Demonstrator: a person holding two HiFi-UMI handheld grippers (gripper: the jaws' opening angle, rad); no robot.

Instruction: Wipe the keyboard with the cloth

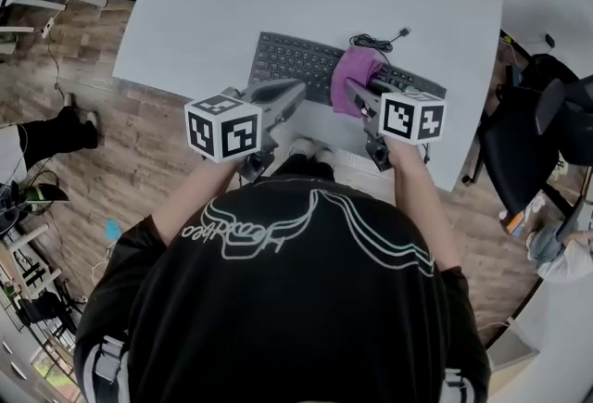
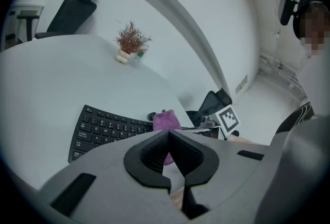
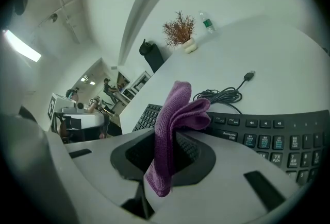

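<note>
A black keyboard (image 1: pixel 306 63) lies on the pale round table (image 1: pixel 232 3), close to its near edge. My right gripper (image 1: pixel 357 95) is shut on a purple cloth (image 1: pixel 355 72), which hangs over the keyboard's right half. In the right gripper view the cloth (image 3: pixel 175 109) stands folded up out of the jaws of that gripper (image 3: pixel 172 138), with the keyboard (image 3: pixel 268 135) just beyond. My left gripper (image 1: pixel 295 91) hovers over the keyboard's near edge, shut on nothing. In the left gripper view its tips (image 2: pixel 169 134) meet, and the keyboard (image 2: pixel 105 127) and cloth (image 2: pixel 166 120) lie ahead.
The keyboard's coiled cable (image 3: pixel 224 95) lies behind it. A small potted plant (image 3: pixel 180 32) and a bottle (image 3: pixel 207 22) stand at the table's far side. Black office chairs (image 1: pixel 542 114) stand to the right. The table edge runs just under both grippers.
</note>
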